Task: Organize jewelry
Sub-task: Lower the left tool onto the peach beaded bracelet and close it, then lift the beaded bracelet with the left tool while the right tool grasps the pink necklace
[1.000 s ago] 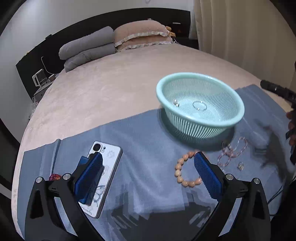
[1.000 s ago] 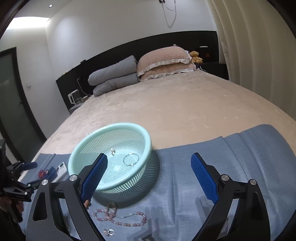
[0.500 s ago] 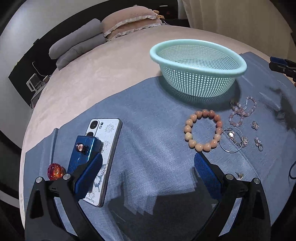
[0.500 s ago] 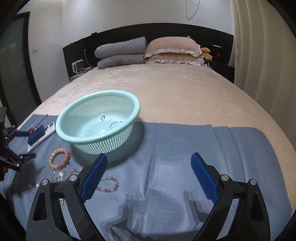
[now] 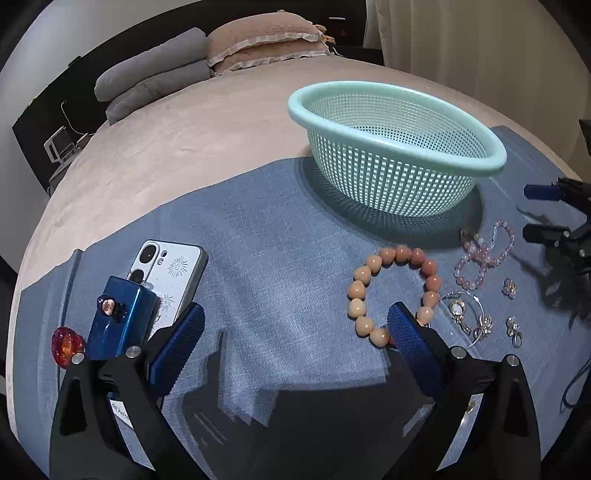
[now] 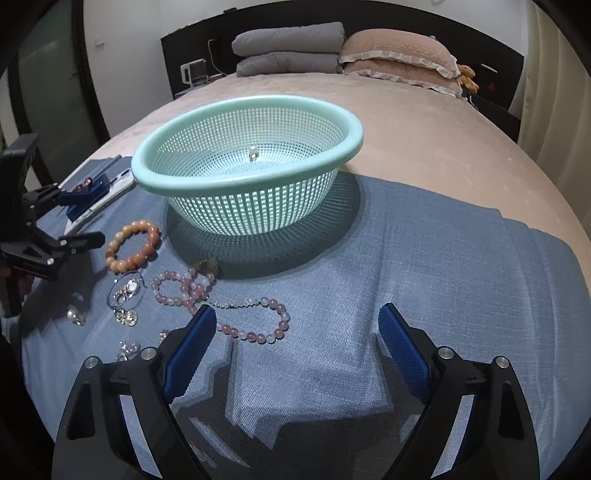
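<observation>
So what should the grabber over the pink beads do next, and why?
Probably slide the right hand-held gripper a little left and down over the pink bead bracelet. Its jaws, just closing a bit, are empty, and the beads lie on the blue cloth outside the green basket.

Bedroom: big bed (image 6: 424,125) with beige cover, black headboard (image 6: 495,55), 2 stacked grey pillows (image 6: 288,48) beside 2 pink frilled ones (image 6: 399,55). White wall (image 6: 122,33), cream curtains (image 5: 472,48) at right. Dim, even light.
</observation>
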Available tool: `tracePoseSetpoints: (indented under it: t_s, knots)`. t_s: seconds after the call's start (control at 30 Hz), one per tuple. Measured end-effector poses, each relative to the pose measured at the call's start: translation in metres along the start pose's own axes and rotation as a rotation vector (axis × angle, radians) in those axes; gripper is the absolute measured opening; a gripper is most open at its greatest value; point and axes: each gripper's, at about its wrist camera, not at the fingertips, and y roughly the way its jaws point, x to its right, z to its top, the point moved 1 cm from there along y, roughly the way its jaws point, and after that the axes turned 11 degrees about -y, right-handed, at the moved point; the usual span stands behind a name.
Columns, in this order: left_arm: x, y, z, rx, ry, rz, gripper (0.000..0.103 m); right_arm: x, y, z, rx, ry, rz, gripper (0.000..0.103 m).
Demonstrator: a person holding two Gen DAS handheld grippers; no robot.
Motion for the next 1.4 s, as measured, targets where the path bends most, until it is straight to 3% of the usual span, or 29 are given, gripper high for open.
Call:
tracePoseSetpoints:
  t_s: [0.1,0.17,0.23,0.33,0.43,0.5,0.63,0.73,0.93,1.13,1.2,1.4]
  knots:
    - [0.000,0.008,0.005,0.002,-0.043,0.021,0.094,-0.004,0.012,-0.004,-0.055,0.005,-0.039,0.067]
    - [0.002,0.015,0.005,-0.024,-0.043,0.015,0.079,-0.008,0.014,-0.004,-0.053,0.012,-0.033,0.062]
    - [0.009,0.023,0.002,-0.064,-0.022,-0.008,0.072,-0.013,0.015,-0.003,-0.056,0.002,-0.035,0.056]
    - [0.020,0.024,-0.004,-0.041,0.037,0.031,0.069,-0.022,0.016,-0.002,-0.066,-0.008,0.002,0.030]
    - [0.024,0.023,-0.003,-0.062,0.037,0.008,0.056,-0.031,0.018,0.001,-0.082,-0.023,0.038,0.011]
    - [0.032,0.021,-0.006,-0.067,0.062,0.008,0.048,-0.034,0.019,0.002,-0.084,-0.034,0.058,0.006]
    - [0.048,0.016,-0.013,-0.095,0.109,-0.010,0.013,-0.029,0.018,0.004,-0.078,0.010,0.101,0.006]
    - [0.056,0.013,-0.018,-0.100,0.129,0.020,0.012,-0.026,0.015,0.006,-0.070,0.027,0.126,0.006]
    - [0.046,0.005,-0.016,-0.155,0.079,-0.003,0.012,-0.033,-0.010,0.014,-0.011,-0.019,0.119,0.006]
    - [0.039,0.000,-0.014,-0.190,0.051,0.013,0.012,-0.037,-0.036,0.024,0.035,-0.092,0.012,0.006]
    - [0.037,-0.007,-0.013,-0.180,0.052,0.015,0.012,-0.034,-0.044,0.026,0.057,-0.100,-0.044,0.006]
    - [0.033,-0.039,-0.001,-0.122,0.026,0.008,0.012,-0.019,-0.070,0.034,0.115,-0.073,-0.097,0.006]
